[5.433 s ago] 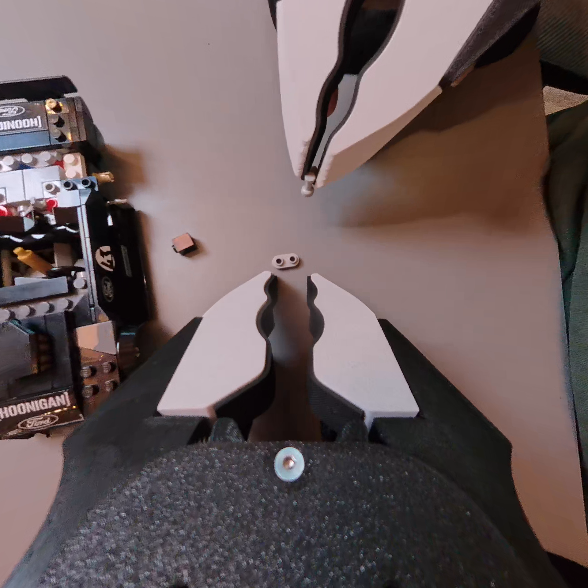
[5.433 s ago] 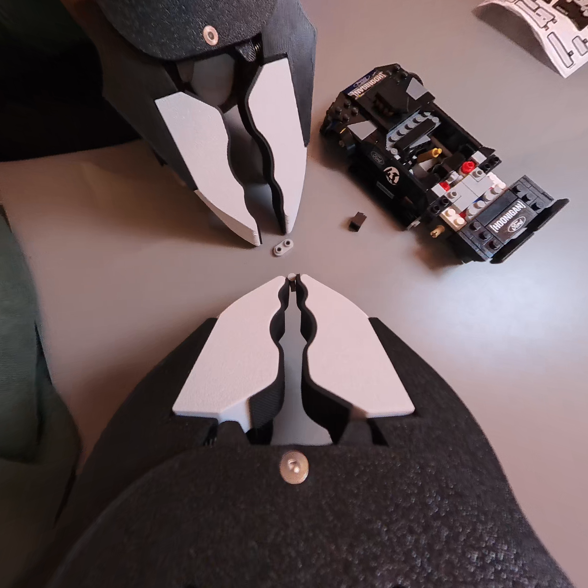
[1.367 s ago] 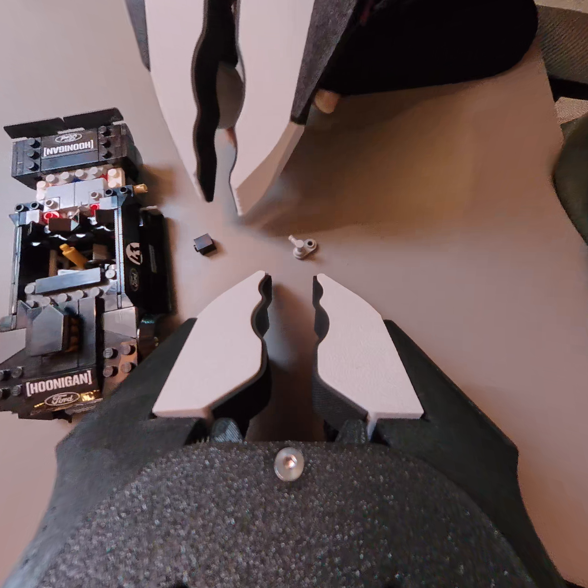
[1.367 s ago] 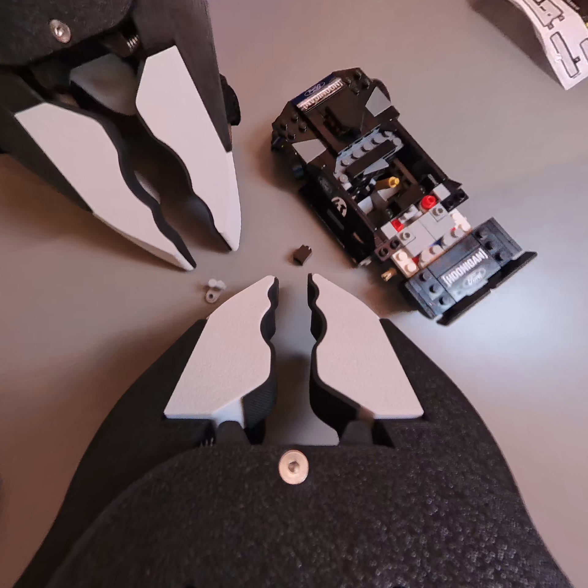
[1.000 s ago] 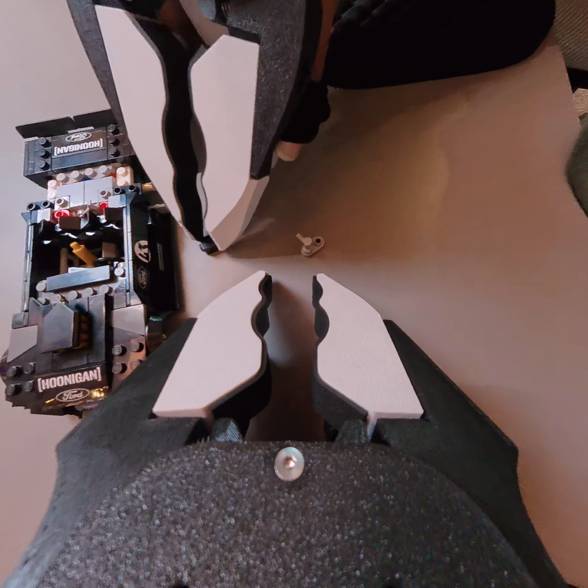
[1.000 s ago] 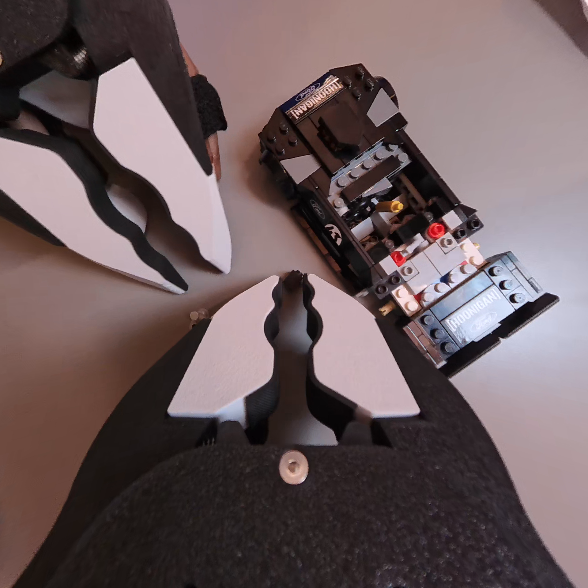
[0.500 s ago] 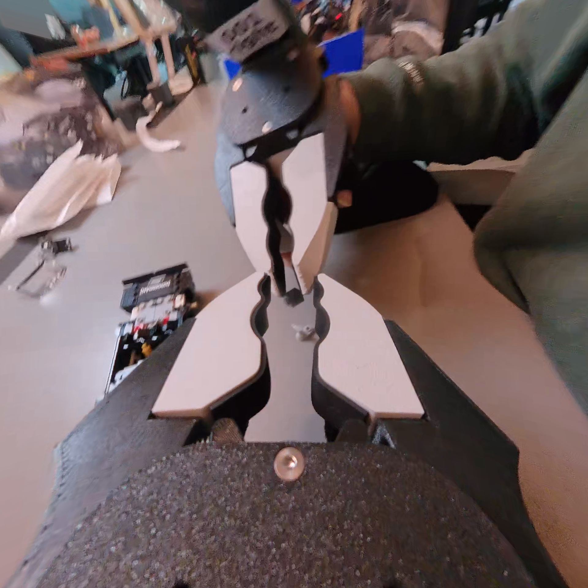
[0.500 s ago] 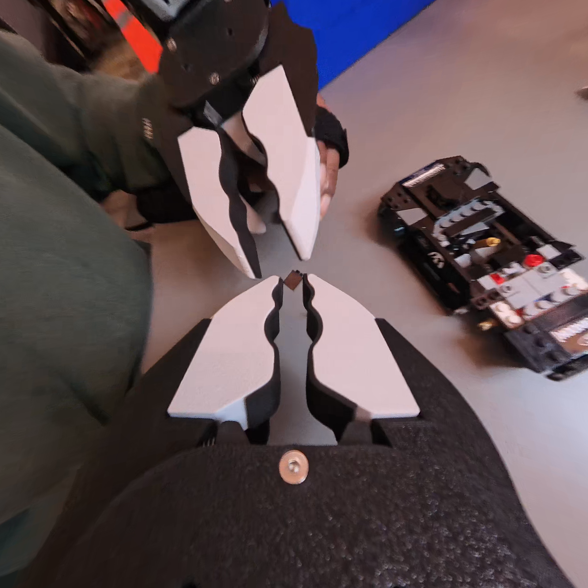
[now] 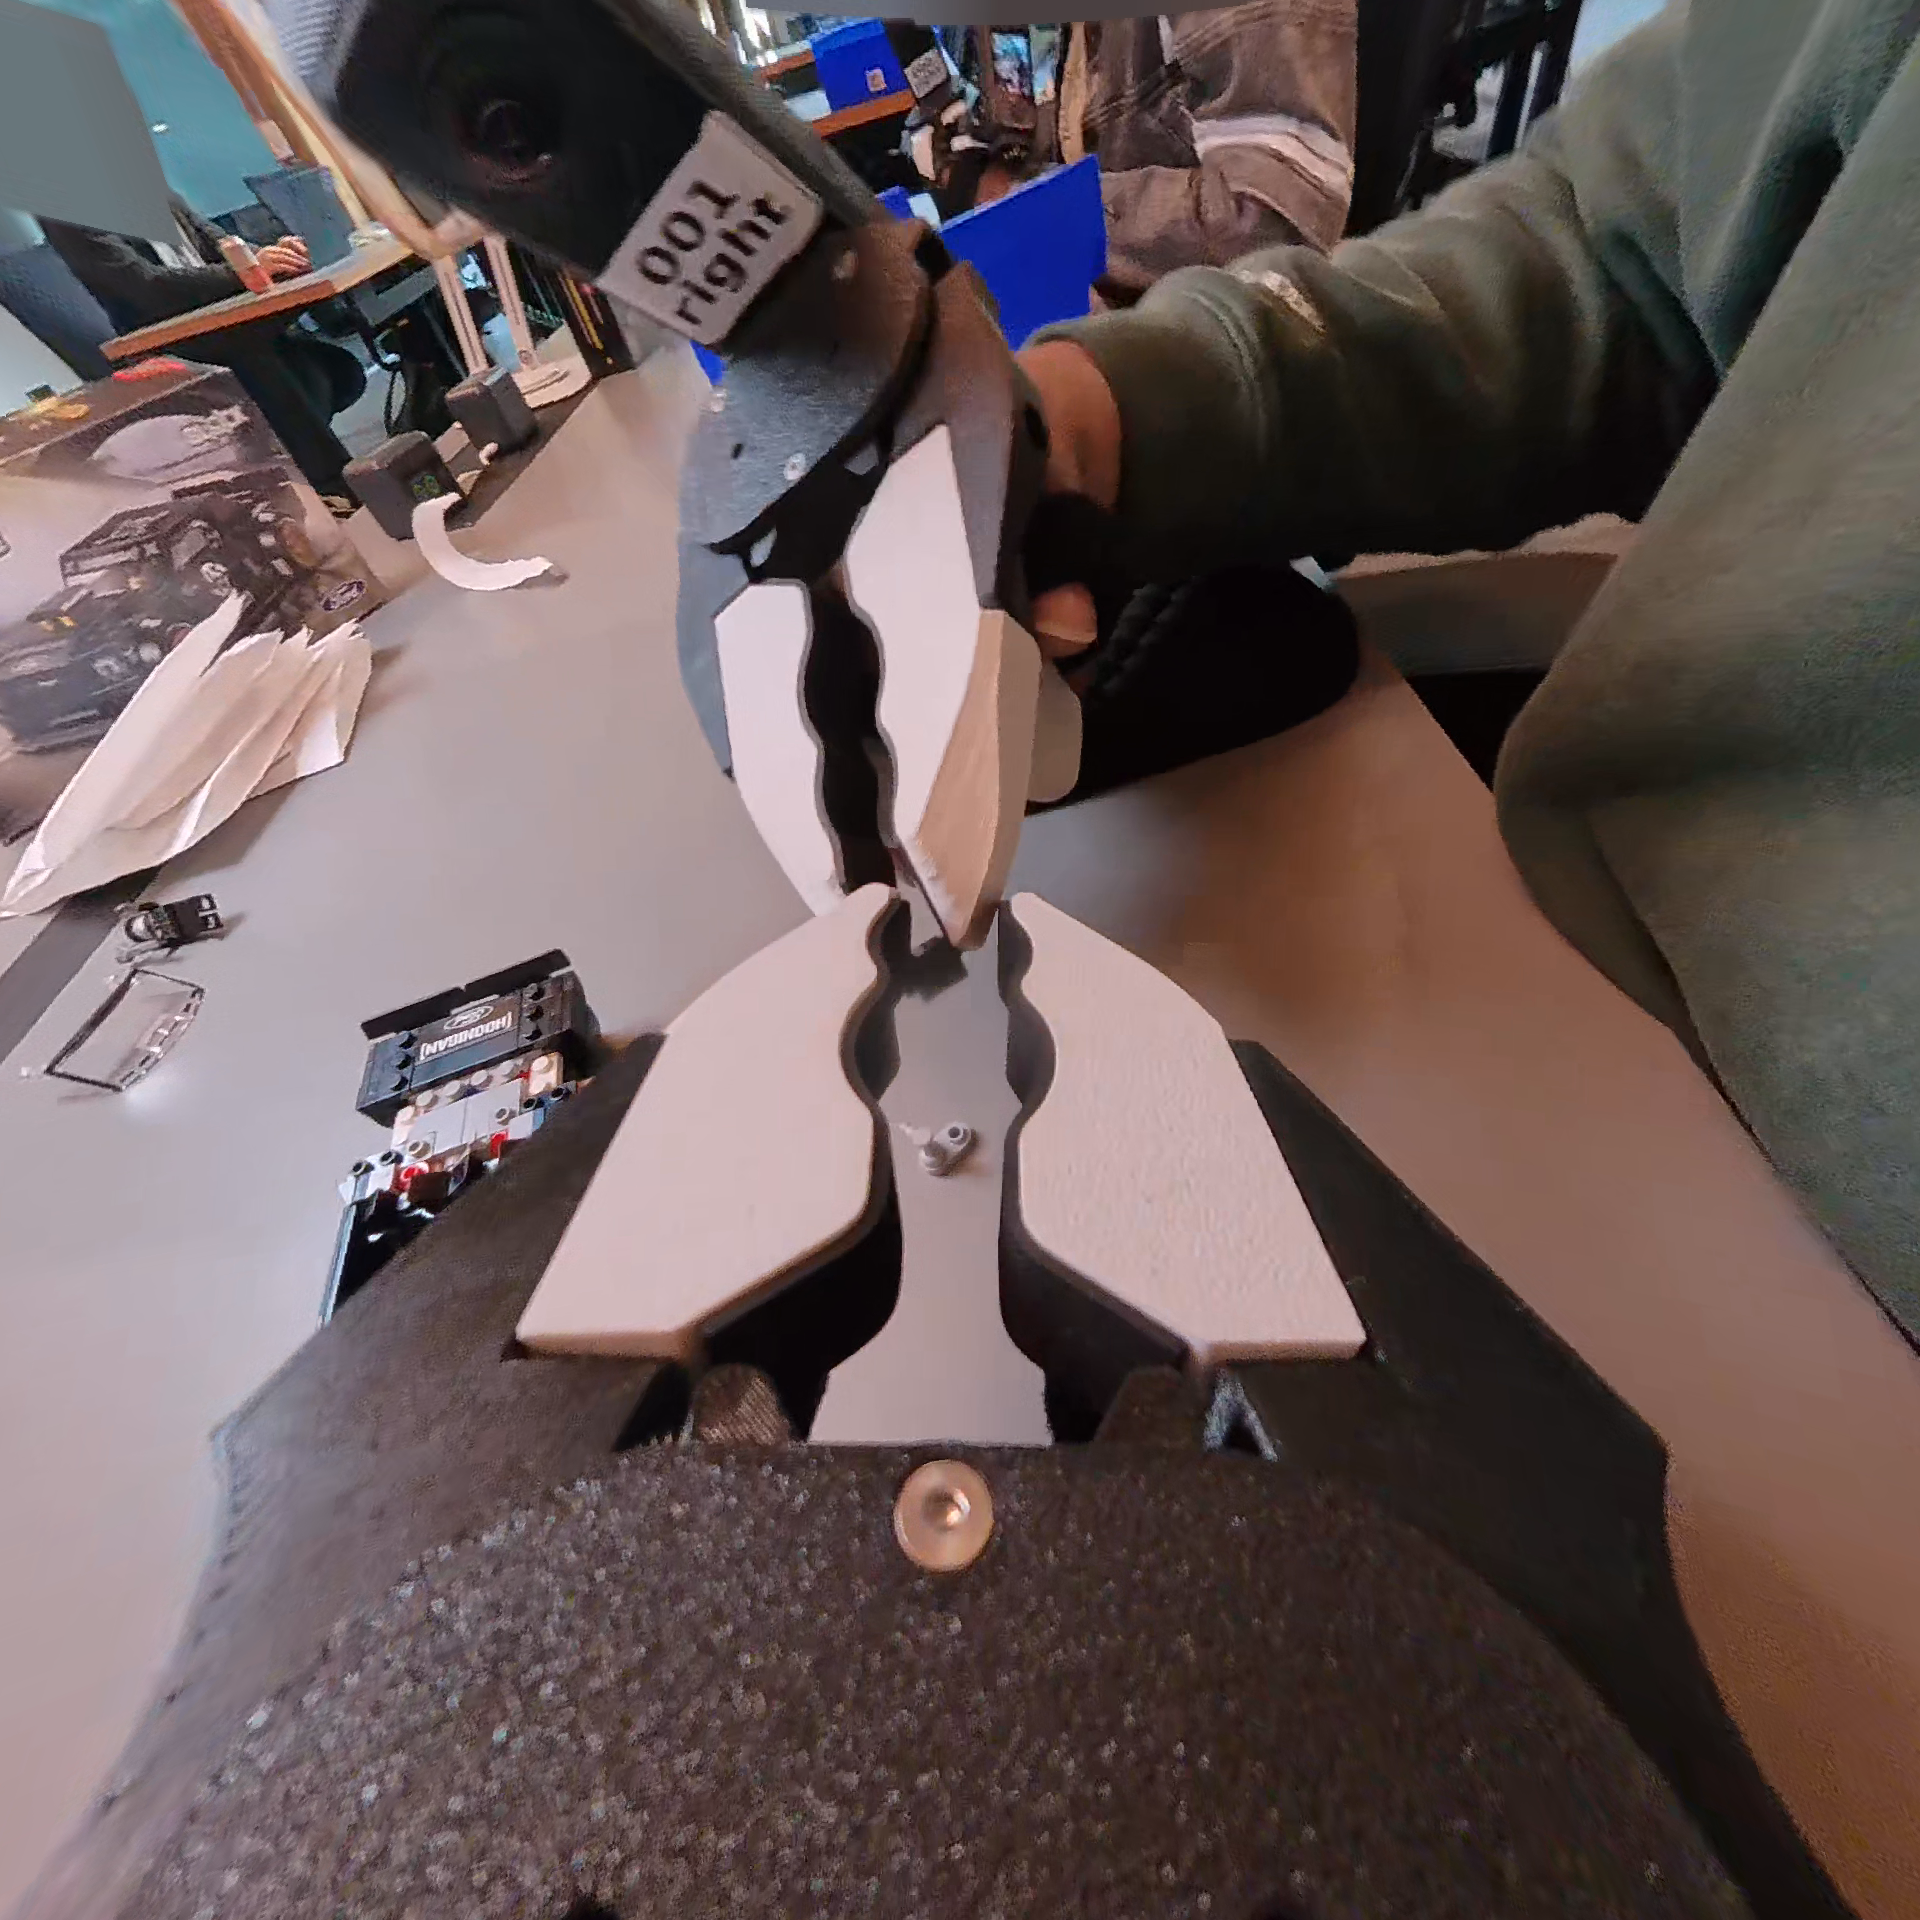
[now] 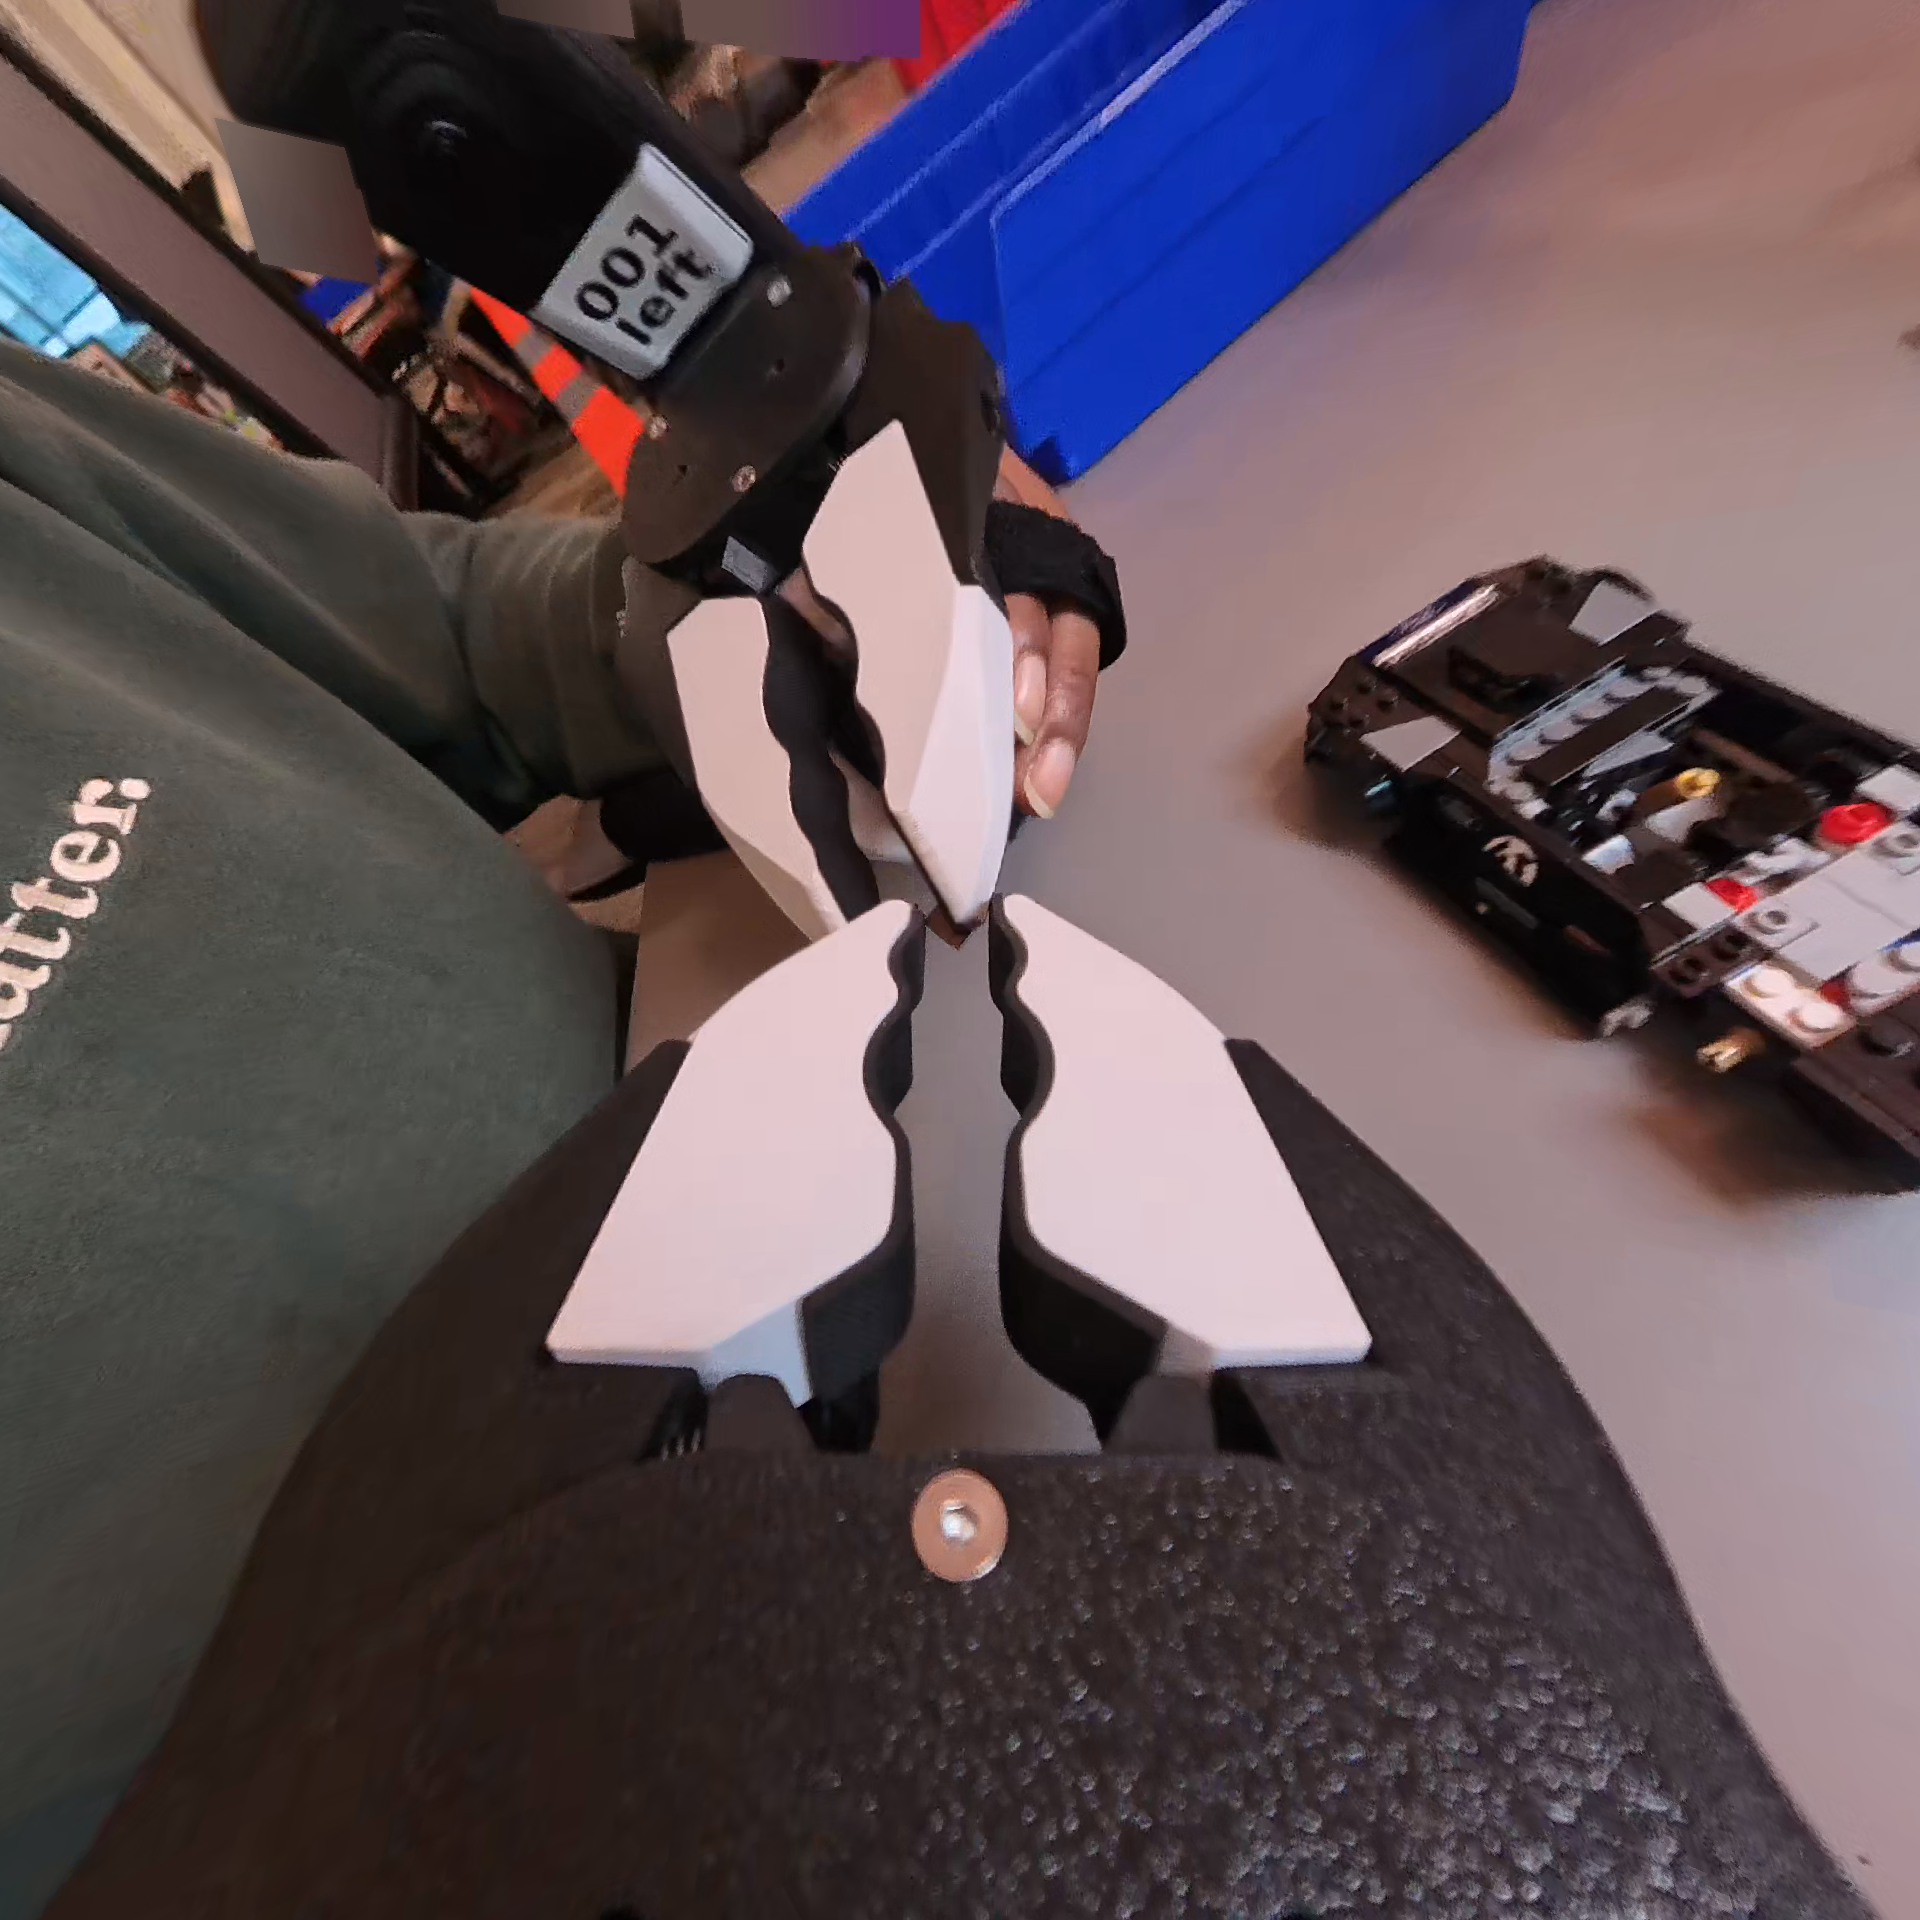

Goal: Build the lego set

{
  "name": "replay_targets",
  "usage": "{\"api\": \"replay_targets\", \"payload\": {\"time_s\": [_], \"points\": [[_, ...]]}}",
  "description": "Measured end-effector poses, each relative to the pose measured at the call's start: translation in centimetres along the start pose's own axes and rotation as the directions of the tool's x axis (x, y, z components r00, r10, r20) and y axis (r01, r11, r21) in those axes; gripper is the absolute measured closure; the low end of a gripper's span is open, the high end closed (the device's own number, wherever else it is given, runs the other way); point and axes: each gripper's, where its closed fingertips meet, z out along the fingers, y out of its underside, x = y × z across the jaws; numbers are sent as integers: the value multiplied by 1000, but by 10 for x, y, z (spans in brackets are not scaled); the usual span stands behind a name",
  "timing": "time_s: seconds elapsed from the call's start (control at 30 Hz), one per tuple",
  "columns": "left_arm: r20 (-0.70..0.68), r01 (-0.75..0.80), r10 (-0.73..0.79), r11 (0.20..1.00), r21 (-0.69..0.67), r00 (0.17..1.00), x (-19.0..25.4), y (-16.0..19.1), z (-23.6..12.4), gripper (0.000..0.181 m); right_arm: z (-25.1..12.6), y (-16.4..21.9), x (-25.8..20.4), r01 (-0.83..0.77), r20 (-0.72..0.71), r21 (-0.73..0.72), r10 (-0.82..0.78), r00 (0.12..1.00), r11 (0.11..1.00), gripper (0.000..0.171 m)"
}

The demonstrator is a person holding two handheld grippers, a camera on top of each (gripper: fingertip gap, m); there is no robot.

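Across the grey table (image 9: 540, 665) the scene is cluttered. A person in a green sweatshirt (image 10: 208, 935) sits at its near edge with a gripper in each hand. Both grippers are lifted off the table and meet tip to tip.

The left gripper (image 9: 945, 914) has a medium gap, jaws apart and gripping nothing. The tip of the other gripper pokes in between its fingertips. The right gripper (image 10: 954, 920) is narrow. A small black brick (image 10: 951, 930) looks pinched at its very tips, mostly hidden by the left gripper's white finger, so the hold is hard to confirm.

Blue bins (image 10: 1195, 208) stand at the far side of the table in the right wrist view. In the left wrist view the set's box (image 9: 135, 520) is at far left, with a torn white paper bag (image 9: 197, 738) lying in front of it.

The half-built black Lego car (image 10: 1662, 821) sits flat on the table, well to the right of the right gripper, its roof open and grey, red and gold parts showing inside. In the left wrist view it lies left of the left gripper, partly behind that gripper's body.

A clear windscreen piece (image 9: 125, 1023) lies on the table left of the car, and a tiny dark part (image 9: 171, 916) just beyond it. A small grey plate with a pin (image 9: 948, 1143) lies on the table, seen through the gap between the left gripper's fingers.
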Motion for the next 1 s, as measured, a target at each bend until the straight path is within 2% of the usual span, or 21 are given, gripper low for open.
{"api": "replay_targets", "payload": {"time_s": [0.17, 0.3, 0.43, 0.53, 0.67, 1.0], "points": [[-58, 218, -212, 965, 147, 976, -7, -22, -8, 163, -9, -20, -4, 152, -86, 186, -138, 987, 971, 159], [-101, 373, -359, 889, 266, 928, -20, -36, -19, 162, -18, -34, -12, 266, -155, 287, -230, 961, 920, 159], [-200, 523, -484, 798, 298, 852, -25, -40, -23, 159, -25, -47, -21, 394, -236, 348, -327, 915, 851, 160], [-334, 611, -521, 736, 291, 786, -15, -48, -25, 160, -27, -53, -28, 479, -295, 356, -390, 872, 803, 160], [-435, 671, -528, 676, 305, 729, -10, -57, -29, 167, -26, -56, -33, 544, -340, 344, -439, 832, 765, 160], [-471, 711, -548, 633, 307, 691, -11, -59, -32, 168, -24, -56, -36, 610, -386, 325, -488, 783, 722, 160]]}}
